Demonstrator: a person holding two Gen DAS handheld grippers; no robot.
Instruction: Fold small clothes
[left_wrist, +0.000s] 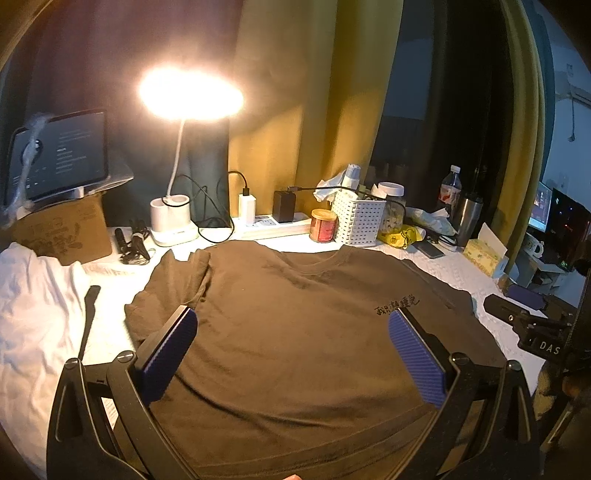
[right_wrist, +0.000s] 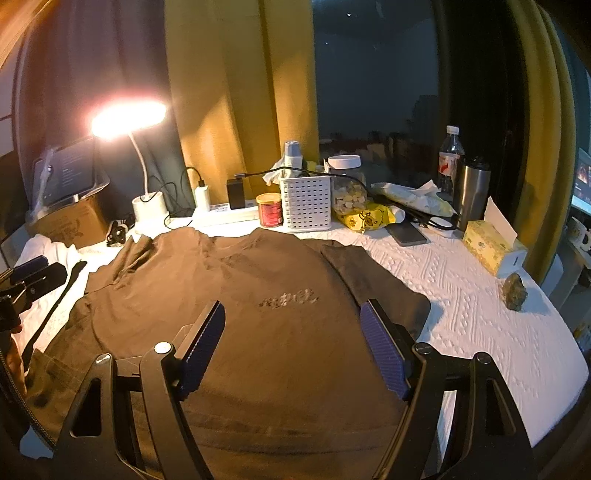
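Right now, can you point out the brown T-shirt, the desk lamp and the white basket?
T-shirt (left_wrist: 295, 332): left wrist view, middle of the chest.
Lamp (left_wrist: 190, 94): left wrist view, the glowing head.
Basket (right_wrist: 306, 205): right wrist view, the perforated front wall.

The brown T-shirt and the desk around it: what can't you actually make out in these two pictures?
- Brown T-shirt: its bottom hem, hidden behind the gripper frames and cut off by the lower edge in both views.
- Chest print: blurred in the right wrist view.
- Tablet screen: its text is too small to read.
- Lamp head: washed out by glare.
- White cloth: cut off by the left edge.
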